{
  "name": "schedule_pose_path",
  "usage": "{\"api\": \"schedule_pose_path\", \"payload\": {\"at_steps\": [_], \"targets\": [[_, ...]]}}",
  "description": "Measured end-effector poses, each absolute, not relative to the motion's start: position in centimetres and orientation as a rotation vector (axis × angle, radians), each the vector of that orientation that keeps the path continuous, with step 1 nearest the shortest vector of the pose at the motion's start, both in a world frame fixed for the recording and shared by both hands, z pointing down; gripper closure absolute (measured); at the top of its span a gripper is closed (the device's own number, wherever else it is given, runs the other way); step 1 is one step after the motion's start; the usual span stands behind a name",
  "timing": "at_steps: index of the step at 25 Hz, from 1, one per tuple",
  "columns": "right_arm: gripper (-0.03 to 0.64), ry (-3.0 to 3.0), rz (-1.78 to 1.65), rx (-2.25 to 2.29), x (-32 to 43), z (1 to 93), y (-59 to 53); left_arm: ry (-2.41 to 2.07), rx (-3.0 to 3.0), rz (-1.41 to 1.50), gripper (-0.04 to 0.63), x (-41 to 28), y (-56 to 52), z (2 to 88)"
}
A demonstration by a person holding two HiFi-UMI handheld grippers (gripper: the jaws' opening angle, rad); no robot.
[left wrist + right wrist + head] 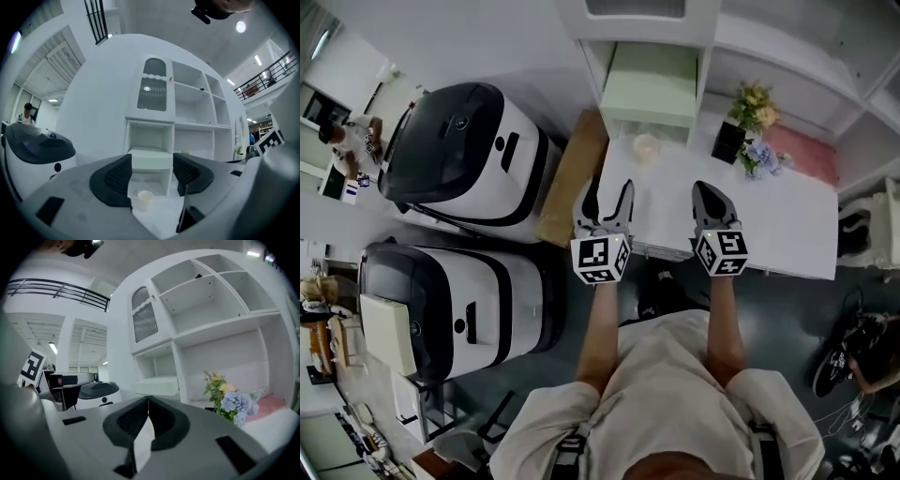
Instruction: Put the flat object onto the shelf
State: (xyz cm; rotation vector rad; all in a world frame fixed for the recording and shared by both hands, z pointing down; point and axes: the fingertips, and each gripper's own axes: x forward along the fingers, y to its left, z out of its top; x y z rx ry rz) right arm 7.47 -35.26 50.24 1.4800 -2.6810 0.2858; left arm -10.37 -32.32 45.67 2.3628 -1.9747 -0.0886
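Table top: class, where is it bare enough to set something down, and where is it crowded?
Bare: the wide stretch of table right of the right hand-held gripper, in front of the flowers and pink cloth. Crowded: the back edge, where the cup, flowers and pink cloth sit.

Flat object [652, 89] lies in the shelf [637, 28] at the table's [787, 234] rear left, a cup [646, 147] just before it. Flowers [750, 112] stand to the cup's right. Left of the table, one machine [459, 155] stands behind another [441, 300].
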Motion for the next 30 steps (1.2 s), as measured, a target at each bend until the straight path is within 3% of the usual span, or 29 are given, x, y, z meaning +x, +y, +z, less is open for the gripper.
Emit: {"api": "schedule_pose_path", "payload": {"at_steps": [9, 19, 30], "targets": [[0.549, -2.673, 0.236, 1.541, 9.6, 48.5, -28.4, -1.967, 2.454, -0.065, 0.391, -7.8, -26.0, 44.7], [0.549, -2.697, 0.226, 1.541, 9.6, 47.8, -23.6, -1.971, 2.502, -0.059, 0.554, -6.7, -21.4, 44.1], [0.549, -2.715, 0.183, 1.531, 8.4, 47.6, -21.6, -1.859, 2.545, -0.102, 0.586, -6.6, -19.5, 44.7]]}}
